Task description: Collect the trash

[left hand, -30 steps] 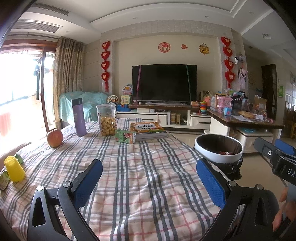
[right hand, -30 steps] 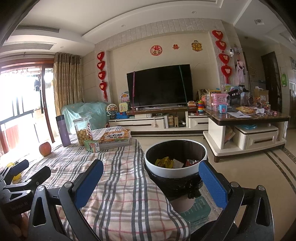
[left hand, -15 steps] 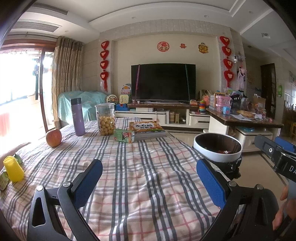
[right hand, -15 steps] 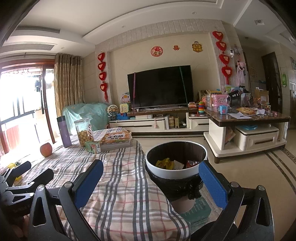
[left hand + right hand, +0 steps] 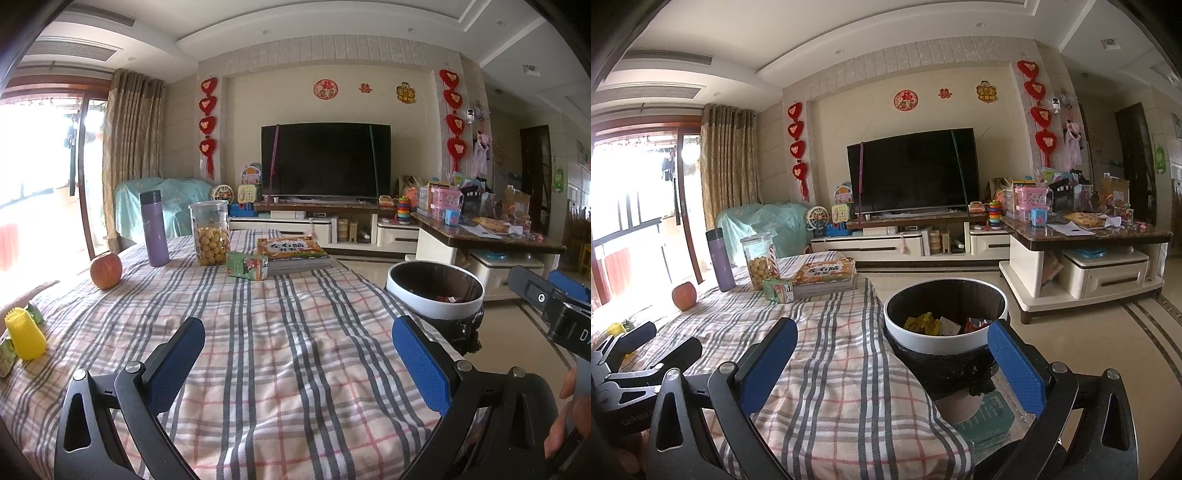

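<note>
Daylight floods in from the window [image 5: 40,177] at left, blown out to white glare there, room beyond evenly lit, television [image 5: 325,158] dark; both views sharp, fisheye bending straight lines, black vignette at corners.

Both wrist views look level across the bench [image 5: 280,354] toward the TV [image 5: 325,158]. The right view sits nearer the bin [image 5: 945,332]; both share bench, bin and TV wall.
</note>
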The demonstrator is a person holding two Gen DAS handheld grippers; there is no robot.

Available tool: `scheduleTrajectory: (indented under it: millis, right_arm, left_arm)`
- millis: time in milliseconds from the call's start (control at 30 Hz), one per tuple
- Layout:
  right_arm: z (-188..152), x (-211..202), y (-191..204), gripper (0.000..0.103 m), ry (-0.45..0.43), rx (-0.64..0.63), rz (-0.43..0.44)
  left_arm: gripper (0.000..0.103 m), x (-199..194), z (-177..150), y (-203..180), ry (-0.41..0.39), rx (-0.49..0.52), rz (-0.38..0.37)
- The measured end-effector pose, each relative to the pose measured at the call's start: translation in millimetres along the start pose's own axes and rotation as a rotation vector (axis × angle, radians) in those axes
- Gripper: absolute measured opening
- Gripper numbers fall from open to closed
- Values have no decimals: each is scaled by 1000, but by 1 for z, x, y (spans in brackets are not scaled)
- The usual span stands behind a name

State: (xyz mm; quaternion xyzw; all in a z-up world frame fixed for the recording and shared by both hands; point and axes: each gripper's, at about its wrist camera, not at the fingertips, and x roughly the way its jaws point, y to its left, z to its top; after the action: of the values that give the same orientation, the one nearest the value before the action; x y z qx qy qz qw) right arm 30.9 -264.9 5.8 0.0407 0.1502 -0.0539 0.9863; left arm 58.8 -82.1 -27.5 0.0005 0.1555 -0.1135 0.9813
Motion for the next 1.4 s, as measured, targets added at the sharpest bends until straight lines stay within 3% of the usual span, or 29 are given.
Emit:
scheduleTrajectory:
  millis: [1400]
  right_arm:
    - [-4,10,3,103,30,27,40]
  left_arm:
    - [102,8,-6,6,24,-8,-4]
